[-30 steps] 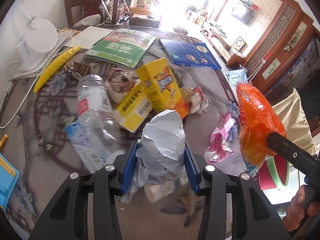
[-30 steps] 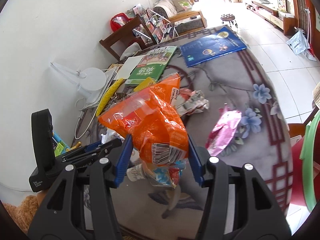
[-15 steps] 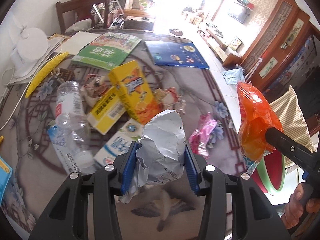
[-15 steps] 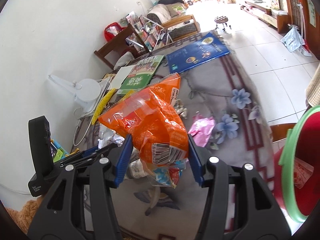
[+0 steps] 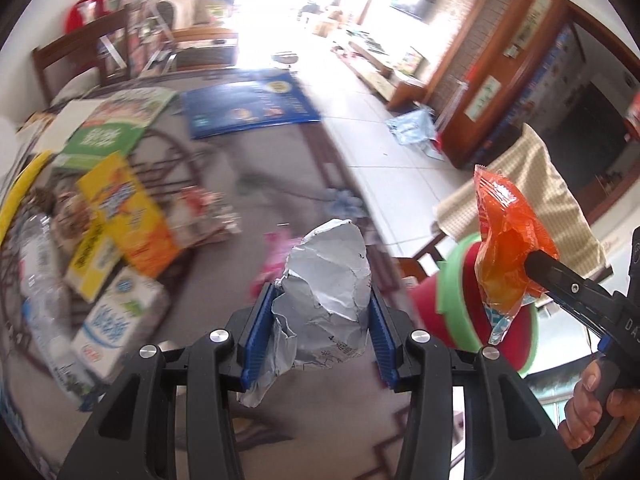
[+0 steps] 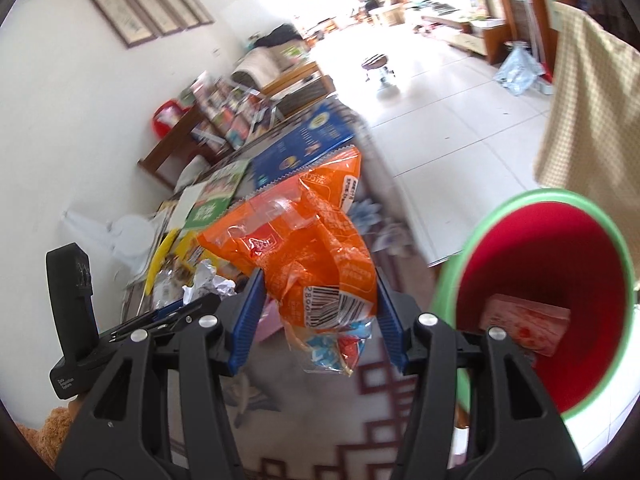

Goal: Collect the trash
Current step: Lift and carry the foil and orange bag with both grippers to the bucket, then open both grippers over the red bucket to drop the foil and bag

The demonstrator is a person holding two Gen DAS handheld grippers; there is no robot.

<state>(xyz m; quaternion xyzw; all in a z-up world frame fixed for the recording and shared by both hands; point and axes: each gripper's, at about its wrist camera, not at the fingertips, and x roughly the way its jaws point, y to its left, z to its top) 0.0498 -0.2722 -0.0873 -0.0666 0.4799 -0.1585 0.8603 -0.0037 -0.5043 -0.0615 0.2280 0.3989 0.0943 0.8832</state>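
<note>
My left gripper (image 5: 322, 304) is shut on a crumpled silver foil wrapper (image 5: 328, 276), held above the table's right side. My right gripper (image 6: 318, 284) is shut on an orange snack bag (image 6: 308, 240); in the left wrist view that orange snack bag (image 5: 506, 256) hangs over the bin. The red bin with a green rim (image 6: 532, 380) stands past the table edge at the right, with a pink packet (image 6: 524, 324) lying inside. Seen from the left wrist, the bin (image 5: 460, 308) sits partly behind the orange bag. More trash stays on the table: a yellow carton (image 5: 128, 216), a milk carton (image 5: 116, 320), a plastic bottle (image 5: 40, 256), a pink wrapper (image 5: 276, 256).
A grey patterned table (image 5: 248, 168) carries a blue book (image 5: 248, 104) and a green magazine (image 5: 108, 132) at its far end. A checked cloth (image 6: 592, 112) hangs over a chair behind the bin. A wooden chair (image 5: 80, 56) stands at the far end. White tiled floor (image 6: 448, 108) lies to the right.
Both grippers have swung right, off the trash pile toward the table edge, each keeping its wrapper. The red bin has come into full view beside the right gripper.
</note>
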